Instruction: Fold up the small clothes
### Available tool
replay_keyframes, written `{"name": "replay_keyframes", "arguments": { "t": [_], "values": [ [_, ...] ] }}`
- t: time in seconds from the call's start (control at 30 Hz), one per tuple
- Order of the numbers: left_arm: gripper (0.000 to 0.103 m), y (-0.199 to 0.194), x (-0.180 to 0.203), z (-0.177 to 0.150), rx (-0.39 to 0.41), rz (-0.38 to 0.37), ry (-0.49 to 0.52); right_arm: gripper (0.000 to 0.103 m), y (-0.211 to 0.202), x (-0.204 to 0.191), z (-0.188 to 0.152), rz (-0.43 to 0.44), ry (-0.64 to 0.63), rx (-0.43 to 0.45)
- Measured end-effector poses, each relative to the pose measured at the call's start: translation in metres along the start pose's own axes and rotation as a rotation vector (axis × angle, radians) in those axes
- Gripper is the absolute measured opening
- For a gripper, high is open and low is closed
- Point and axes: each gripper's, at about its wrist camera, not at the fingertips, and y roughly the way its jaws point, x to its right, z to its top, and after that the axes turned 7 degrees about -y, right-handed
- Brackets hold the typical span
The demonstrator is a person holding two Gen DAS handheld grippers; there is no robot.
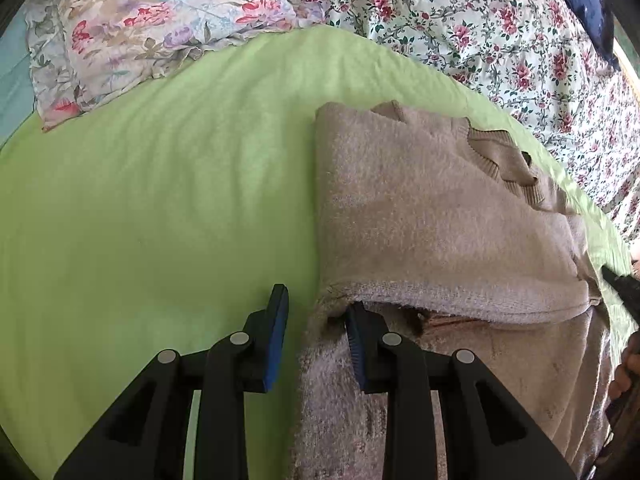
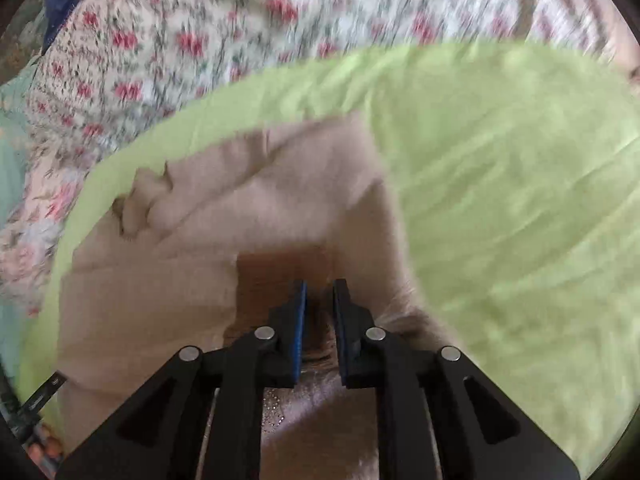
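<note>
So on the left there's a flowery pillow at the far edge of the green sheet on the bed. The left gripper has its fingers spread wide, one over bare sheet, the other tucked just under the edge of the folded beige sweater, which lies on the sheet right of the middle, collar away from the camera. A floral blanket runs behind it. Over on the right, the right gripper has its fingers nearly together, pinching a bit of sweater, though that view's pretty blurry.
</note>
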Motion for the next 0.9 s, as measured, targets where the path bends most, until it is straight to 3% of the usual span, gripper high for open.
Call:
{"name": "replay_keyframes", "arguments": {
  "t": [0.07, 0.13, 0.2, 0.23, 0.37, 0.47, 0.5, 0.57, 0.67, 0.8, 0.9],
  "values": [
    [0.029, 0.000, 0.001, 0.001, -0.001, 0.002, 0.004, 0.015, -0.006, -0.020, 0.001, 0.093, -0.067, 0.022],
    [0.031, 0.001, -0.001, 0.002, -0.008, -0.004, -0.002, 0.019, 0.011, -0.034, -0.002, 0.160, -0.124, -0.071],
    [0.031, 0.001, -0.003, 0.003, -0.024, -0.020, -0.001, 0.020, 0.035, -0.028, -0.013, 0.121, -0.117, -0.181],
    [0.031, 0.000, -0.003, 0.003, -0.029, -0.021, 0.006, 0.020, 0.039, -0.019, -0.017, 0.092, -0.095, -0.194],
    [0.028, -0.017, -0.002, -0.004, -0.052, -0.043, 0.060, 0.020, 0.003, 0.016, -0.021, 0.098, 0.021, -0.134],
    [0.030, -0.045, -0.006, -0.018, -0.066, -0.139, 0.093, 0.029, -0.042, 0.023, -0.029, 0.171, 0.007, -0.087],
    [0.031, -0.058, -0.008, -0.026, -0.070, -0.174, 0.110, 0.038, -0.056, 0.025, -0.035, 0.198, 0.000, -0.078],
    [0.047, -0.081, -0.015, -0.043, -0.080, -0.243, 0.140, 0.047, -0.084, 0.030, -0.052, 0.269, -0.019, -0.061],
    [0.060, -0.116, -0.028, -0.082, -0.106, -0.317, 0.203, 0.048, -0.115, 0.037, -0.080, 0.348, -0.045, -0.067],
    [0.063, -0.146, -0.051, -0.142, -0.185, -0.352, 0.248, 0.051, -0.151, 0.047, -0.121, 0.432, -0.067, -0.093],
    [0.064, -0.150, -0.061, -0.178, -0.262, -0.398, 0.231, 0.060, -0.168, 0.057, -0.149, 0.425, -0.078, -0.121]
  ]
}}
